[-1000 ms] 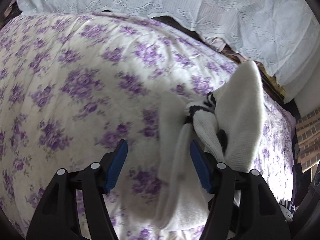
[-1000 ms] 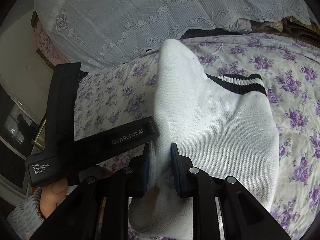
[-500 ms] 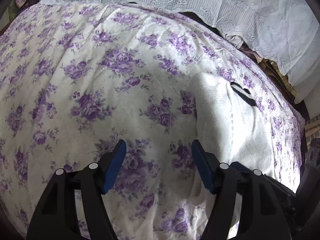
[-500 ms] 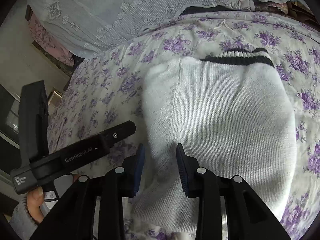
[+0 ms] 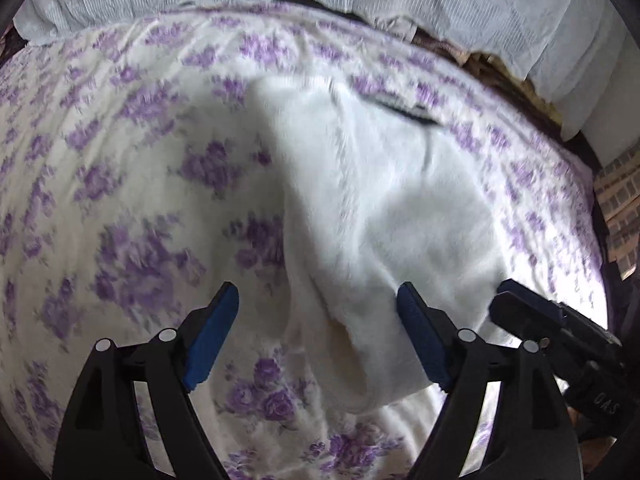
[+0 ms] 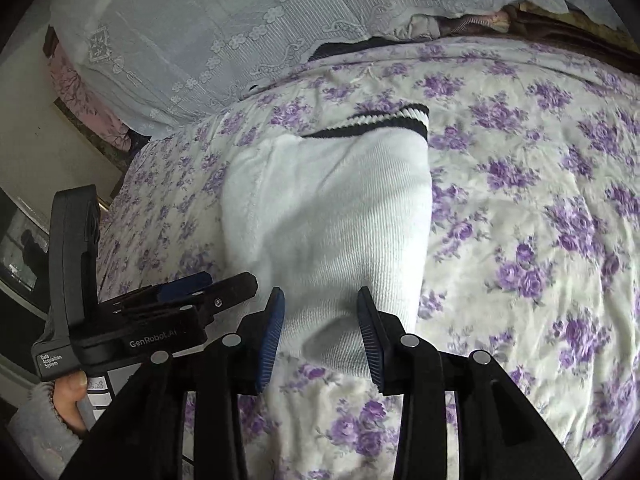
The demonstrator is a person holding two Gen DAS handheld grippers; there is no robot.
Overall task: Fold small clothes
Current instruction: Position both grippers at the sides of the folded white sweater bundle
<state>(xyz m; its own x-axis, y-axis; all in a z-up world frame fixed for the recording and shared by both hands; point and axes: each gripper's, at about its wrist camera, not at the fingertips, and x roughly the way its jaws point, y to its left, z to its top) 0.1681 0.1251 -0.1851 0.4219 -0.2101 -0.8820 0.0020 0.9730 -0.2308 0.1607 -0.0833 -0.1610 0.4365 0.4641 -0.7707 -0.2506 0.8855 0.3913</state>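
A white knitted garment [image 6: 332,216] with a black-and-white striped cuff [image 6: 376,122] lies flat on the purple-flowered bed cover [image 6: 540,220]. My right gripper [image 6: 320,328] is open, its jaws either side of the garment's near edge, not gripping it. In the left wrist view the garment [image 5: 384,208] is blurred; my left gripper [image 5: 318,328] is open over its near left corner. The right gripper [image 5: 560,328] shows at the right edge of the left wrist view, and the left gripper [image 6: 192,284] at the left of the right wrist view.
White lace-covered pillows [image 6: 240,20] run along the far side of the bed. The bed's left edge [image 6: 120,184] drops to a dark floor area. A brown checked cloth [image 5: 620,196] hangs beyond the bed's right side.
The right gripper has let go of the garment and opened; the garment has dropped from hanging to lying flat on the bed. The left gripper has swung over its near corner.
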